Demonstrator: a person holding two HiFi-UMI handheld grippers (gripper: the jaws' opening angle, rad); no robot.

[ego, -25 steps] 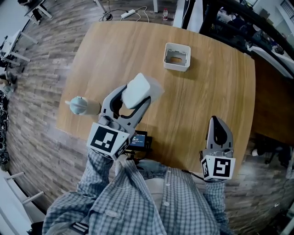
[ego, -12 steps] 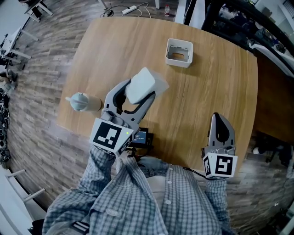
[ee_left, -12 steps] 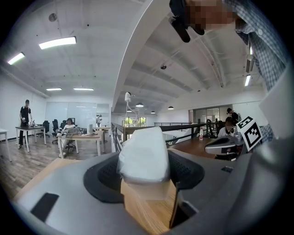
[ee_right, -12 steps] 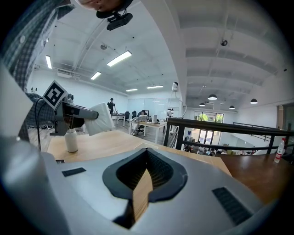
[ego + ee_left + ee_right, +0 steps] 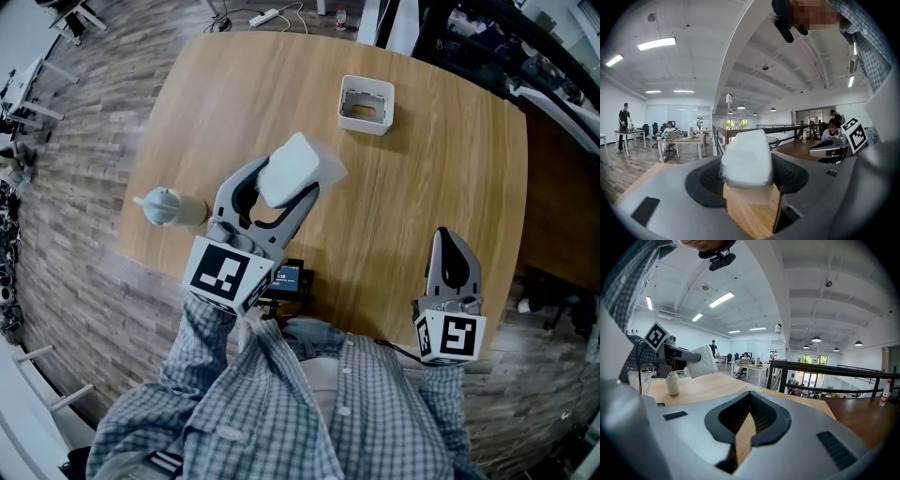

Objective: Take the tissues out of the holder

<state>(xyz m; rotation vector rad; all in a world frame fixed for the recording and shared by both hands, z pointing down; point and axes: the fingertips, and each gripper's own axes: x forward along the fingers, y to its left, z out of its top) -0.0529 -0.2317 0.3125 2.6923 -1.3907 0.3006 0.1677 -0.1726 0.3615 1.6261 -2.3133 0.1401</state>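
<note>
The left claw [image 5: 286,185] pinches the soft white pack of tissues [image 5: 292,167] between its widely spread jaws, held above the light wooden surface [image 5: 422,187]. The white square plastic holder [image 5: 366,105] stands well ahead of this claw, off to its right. The right claw [image 5: 452,246] is pressed together with nothing in it.

A pale wooden worktop [image 5: 234,103] with rounded corners stands on a floor [image 5: 75,234] of grey-brown planks. A white power strip [image 5: 265,19] and its cables lie on the floor just past the worktop's far edge, and dark furniture [image 5: 497,47] crowds the far right. Around it spreads an open office under a white ceiling [image 5: 693,28] with long strip lights [image 5: 656,43] and round lamps [image 5: 816,339]; desks [image 5: 684,139] with seated people stand far off before a glass wall [image 5: 679,115], and a black railing [image 5: 812,365] runs beyond the worktop.
</note>
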